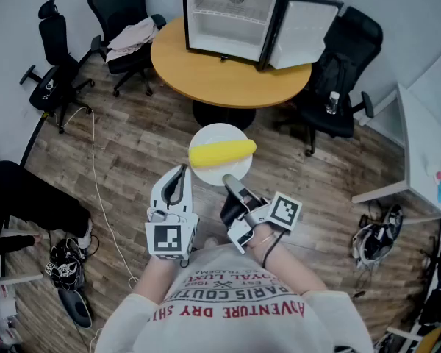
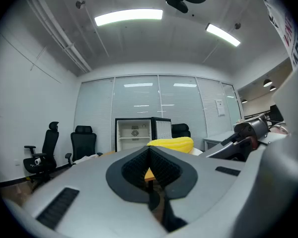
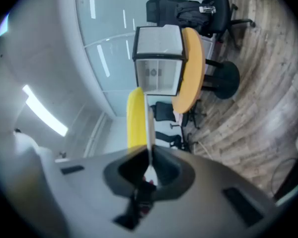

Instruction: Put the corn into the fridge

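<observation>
1. The room is an office with a wood-plank floor (image 1: 147,145). Ahead, a round orange table (image 1: 206,76) carries a small fridge (image 1: 228,17) with its door (image 1: 305,31) swung open, well apart from the person.
2. The corn (image 1: 222,151) lies loose across a white plate (image 1: 220,132), which is held in the air between the person and the table. Nothing pins the cob down.
3. The right gripper (image 1: 234,184) has its jaws almost together, pinched on the plate's near rim. That thin edge is the only hold. The plate's weight hangs out beyond the pinch, so it could likely pivot downward or slip free.
4. Any such tilt, or a jolt while walking, would probably roll the round cob off onto the floor.
5. The left gripper (image 1: 178,173) sits just beside the plate with its jaws closed together on nothing, so it gives the plate no support.
6. At the fridge, the plate's far rim or the cob could catch the door or a shelf edge if it goes in off-centre.
7. A white cable (image 1: 95,168) trails on the floor to the left and is a possible snag if the person steps that way.
</observation>
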Demonstrator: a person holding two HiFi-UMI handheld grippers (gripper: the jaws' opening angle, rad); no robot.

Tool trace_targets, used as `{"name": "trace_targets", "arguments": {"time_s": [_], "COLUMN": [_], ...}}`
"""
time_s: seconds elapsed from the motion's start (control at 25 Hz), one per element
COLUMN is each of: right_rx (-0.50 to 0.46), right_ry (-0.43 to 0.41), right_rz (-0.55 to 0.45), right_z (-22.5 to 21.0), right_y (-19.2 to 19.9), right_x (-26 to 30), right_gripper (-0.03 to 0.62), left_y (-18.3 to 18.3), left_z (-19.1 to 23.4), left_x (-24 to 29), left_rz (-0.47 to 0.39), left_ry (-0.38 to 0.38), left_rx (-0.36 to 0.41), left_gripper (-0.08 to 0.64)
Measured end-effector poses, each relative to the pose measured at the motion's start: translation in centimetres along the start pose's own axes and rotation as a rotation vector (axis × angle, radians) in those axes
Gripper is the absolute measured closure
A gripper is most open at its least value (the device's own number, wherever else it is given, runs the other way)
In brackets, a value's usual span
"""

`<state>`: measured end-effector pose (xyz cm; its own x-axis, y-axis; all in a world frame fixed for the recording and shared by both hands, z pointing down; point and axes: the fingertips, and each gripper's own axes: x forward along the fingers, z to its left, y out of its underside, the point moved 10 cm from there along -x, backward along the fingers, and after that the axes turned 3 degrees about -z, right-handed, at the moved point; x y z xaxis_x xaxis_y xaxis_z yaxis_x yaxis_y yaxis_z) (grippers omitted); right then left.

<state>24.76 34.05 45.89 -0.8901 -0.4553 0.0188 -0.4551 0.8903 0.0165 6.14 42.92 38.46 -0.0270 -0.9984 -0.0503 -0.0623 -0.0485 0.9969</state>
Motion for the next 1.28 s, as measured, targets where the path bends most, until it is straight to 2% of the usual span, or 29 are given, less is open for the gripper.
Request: {"name": "trace_targets", "arguments": {"time_s": [0.12,0.56,0.8,1.0,1.12,1.28], "right_rx": [-0.001,0.010,0.023,0.023,0.029,0.029], "right_ry": [0.002,0.013,0.014,0.037,0.044,0.046], "right_rz": [0.000,-0.016,-0.001,0.033,0.050,0.068], "right_z": [0.0,0.1,-0.7,-1.4,-1.8,-2.1], "right_y": [-0.1,0.1,-0.2,0.3,-1.0,-4.6], "right_x": [0.0,0.1,0.1,2.5,4.6,7.8], "right_gripper": [0.553,0.552,0.553,0.553,0.552,0.553], "left_y": [-0.1,-0.3,-0.1,0.6,1.1,1.7], "left_z": [-0.3,-0.1,-0.4,1.9,2.8,3.7], "left_x": [0.1,-0.4,-0.8,0.0,1.8,5.5], "left_rz": [0.008,-0.013,0.005,0.008,0.016,0.030], "left_ry": [-0.004,-0.001,-0.028,-0.053,-0.074,-0.104], "left_rx": [-0.028,-0.009,-0.028,-0.031,-0.031,-0.014], "left_gripper": [0.535,0.535,0.535,0.535,0.535,0.535]}}
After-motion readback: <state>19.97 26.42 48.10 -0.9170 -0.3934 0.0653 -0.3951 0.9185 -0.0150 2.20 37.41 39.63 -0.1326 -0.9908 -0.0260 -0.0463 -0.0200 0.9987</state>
